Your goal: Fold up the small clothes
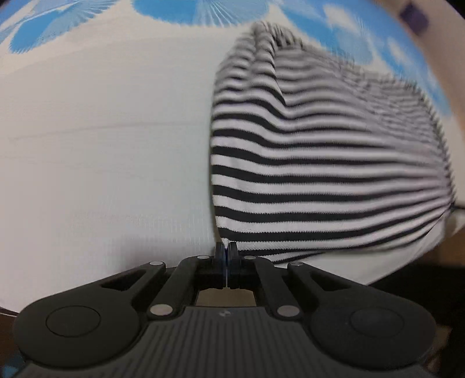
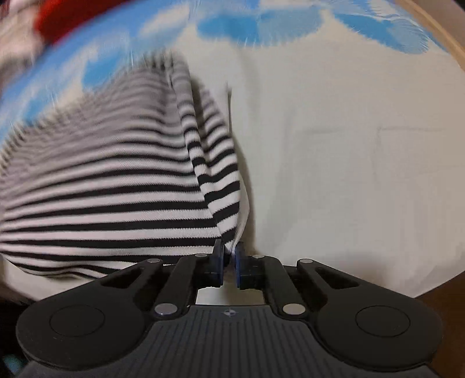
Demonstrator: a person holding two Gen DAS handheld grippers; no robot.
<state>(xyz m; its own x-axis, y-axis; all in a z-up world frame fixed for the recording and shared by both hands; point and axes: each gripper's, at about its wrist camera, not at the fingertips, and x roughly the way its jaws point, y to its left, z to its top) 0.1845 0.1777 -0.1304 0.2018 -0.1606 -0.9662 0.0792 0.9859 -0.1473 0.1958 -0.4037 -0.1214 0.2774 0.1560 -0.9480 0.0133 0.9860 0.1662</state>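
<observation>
I have the left gripper (image 1: 226, 250) clenched on the near left corner of the striped garment (image 1: 319, 162); in the left wrist view its jaws meet with only the cloth's edge pinched at their tips. The right gripper (image 2: 229, 253) is clamped on the near right corner of the same striped garment (image 2: 110, 180), with a thin fold of cloth visible between its blue pads (image 2: 239, 261).

Location: the garment lies on a white bedsheet (image 1: 101, 145) with blue flower prints, spreading away from both grippers toward the far printed border. A doubled strip (probably a sleeve or turned-in side) runs along the garment's right edge, just beyond the right gripper. A red item (image 2: 75, 17) sits past the garment's far left corner, too blurred to identify.

Handling, as I judge it:
1. The garment is light, soft knit with no stiffness; it will sag between the two held corners.
2. It is not fragile, but it stretches, so I should avoid pulling the corners apart hard.
3. The pinch on the left is shallow (edge only) and may slip if the cloth drags on the bedsheet.
4. Corners are the correct hold points: carrying both toward the far edge together should lay a straight fold.
</observation>
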